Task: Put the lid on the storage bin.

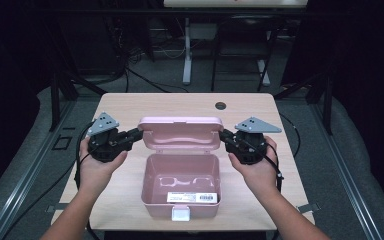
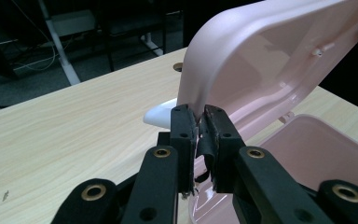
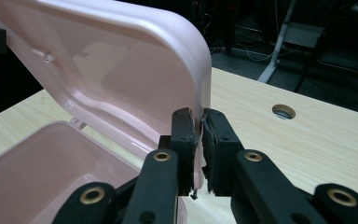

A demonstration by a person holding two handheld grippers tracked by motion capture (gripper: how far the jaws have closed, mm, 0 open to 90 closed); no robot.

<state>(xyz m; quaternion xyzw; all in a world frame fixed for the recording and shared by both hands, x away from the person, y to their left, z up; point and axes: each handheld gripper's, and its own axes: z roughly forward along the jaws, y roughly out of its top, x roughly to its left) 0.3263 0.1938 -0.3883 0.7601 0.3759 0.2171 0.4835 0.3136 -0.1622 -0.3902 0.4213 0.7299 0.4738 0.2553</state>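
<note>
A pink plastic box (image 1: 181, 187) sits on the table with its hinged lid (image 1: 181, 134) standing upright at the back. Its inside looks empty, and a white label and a white latch are on its front wall. My left gripper (image 1: 136, 134) is shut on the lid's left edge (image 2: 191, 100). My right gripper (image 1: 225, 135) is shut on the lid's right edge (image 3: 204, 93). In the left gripper view the jaws pinch the lid's rim at its rounded corner, with the box's open inside (image 2: 307, 149) to the right. In the right gripper view the inside (image 3: 51, 158) lies to the left.
The light wooden table (image 1: 130, 105) has a round cable hole (image 1: 220, 105) behind the box. Beyond it are a dark floor, cables and a white desk leg (image 1: 186, 55). Bare tabletop lies on both sides of the box.
</note>
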